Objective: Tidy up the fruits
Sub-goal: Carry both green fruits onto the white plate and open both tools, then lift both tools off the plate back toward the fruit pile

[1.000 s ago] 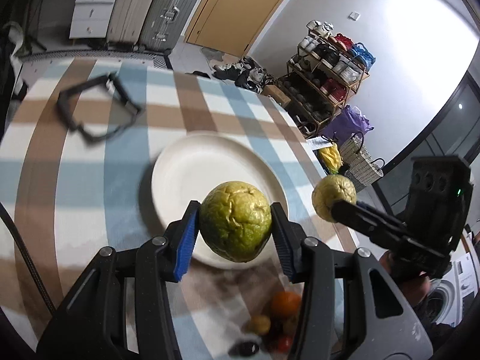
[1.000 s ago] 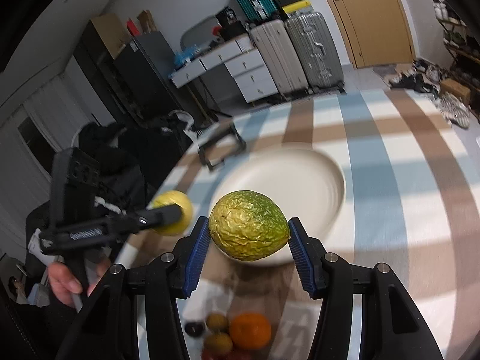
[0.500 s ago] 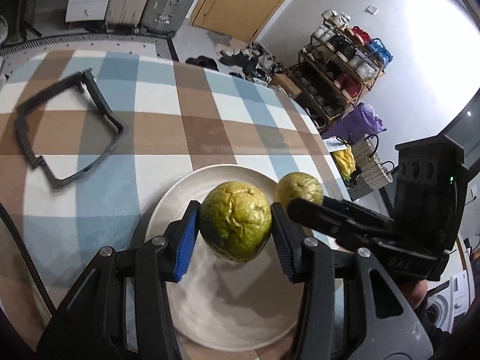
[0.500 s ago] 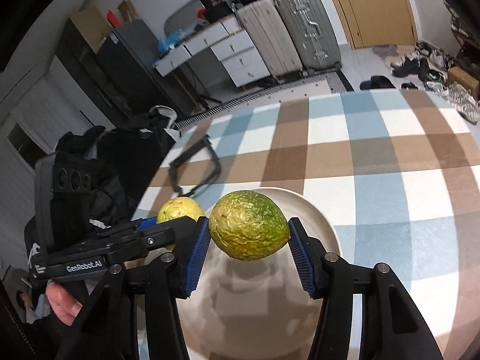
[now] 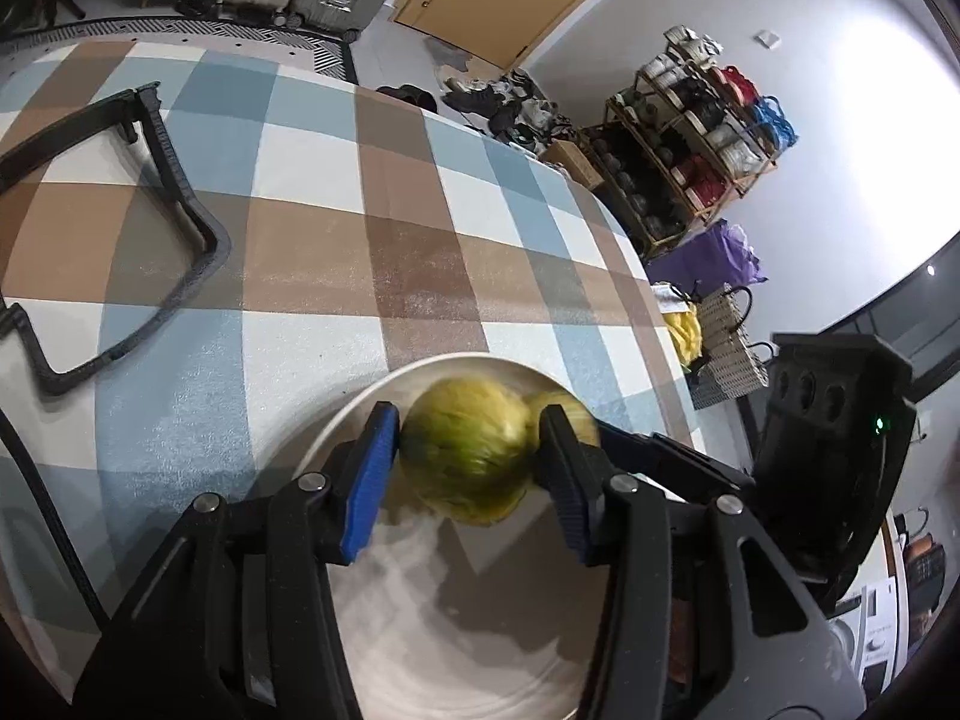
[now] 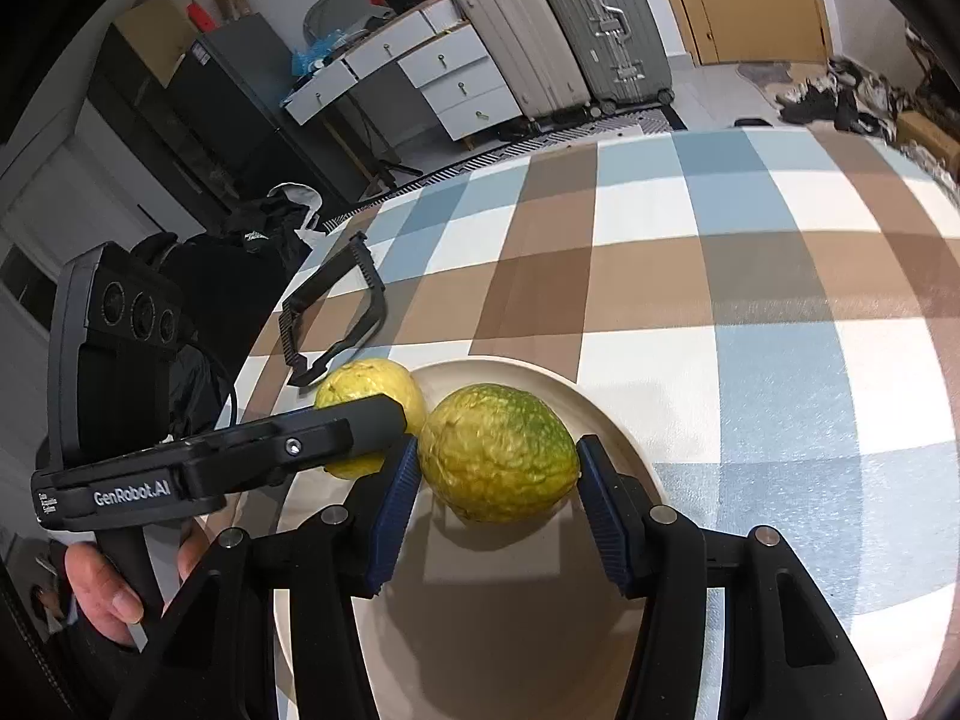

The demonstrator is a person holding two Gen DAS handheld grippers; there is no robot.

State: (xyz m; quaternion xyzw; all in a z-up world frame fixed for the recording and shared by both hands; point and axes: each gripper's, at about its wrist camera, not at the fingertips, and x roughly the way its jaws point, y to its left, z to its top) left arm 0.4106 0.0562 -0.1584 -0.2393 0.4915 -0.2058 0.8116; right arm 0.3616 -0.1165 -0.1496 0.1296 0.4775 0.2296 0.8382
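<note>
My left gripper (image 5: 465, 450) is shut on a wrinkled yellow-green fruit (image 5: 465, 456), blurred by motion, low over a cream plate (image 5: 360, 414). My right gripper (image 6: 495, 468) is shut on a second bumpy green-yellow fruit (image 6: 498, 456) that sits low on the same plate (image 6: 606, 402). The two fruits are side by side and close to touching. In the right wrist view the left gripper (image 6: 384, 414) and its yellow fruit (image 6: 366, 384) are at the plate's left edge. In the left wrist view the right gripper's fruit (image 5: 570, 414) peeks out behind my right finger.
The plate lies on a table with a blue, brown and white checked cloth (image 6: 750, 276). A black angular frame (image 5: 174, 222) lies on the cloth to the far left, also in the right wrist view (image 6: 342, 318). Suitcases, drawers and a shoe rack stand beyond the table.
Both grippers have moved forward and down over the plate with their fruits. The two fruits have come together, and the small fruits near the table edge have left view.
</note>
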